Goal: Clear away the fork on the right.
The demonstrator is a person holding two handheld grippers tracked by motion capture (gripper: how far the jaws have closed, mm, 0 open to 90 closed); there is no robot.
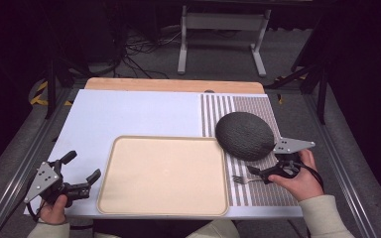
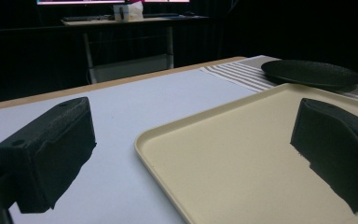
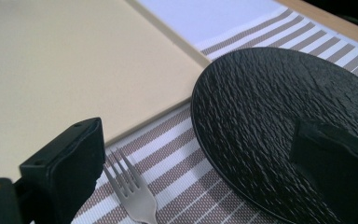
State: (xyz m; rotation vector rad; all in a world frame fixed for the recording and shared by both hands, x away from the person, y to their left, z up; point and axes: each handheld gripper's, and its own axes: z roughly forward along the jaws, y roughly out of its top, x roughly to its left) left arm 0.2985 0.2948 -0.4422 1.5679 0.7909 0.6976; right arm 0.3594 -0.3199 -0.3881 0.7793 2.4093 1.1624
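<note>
The right hand-held gripper (image 1: 262,173) hovered wide open over the fork (image 1: 241,179), gripping nothing; the fork lay on the striped mat (image 1: 258,194), between tray (image 1: 162,174) and black plate (image 1: 244,135). The left hand-held gripper (image 1: 87,171) gaped open, empty, at the tray's edge.

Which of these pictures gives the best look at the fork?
The right gripper view: the fork lies close up on the striped mat, its tines clear between the open right tongs. The high view shows it small beside the black plate.
</note>
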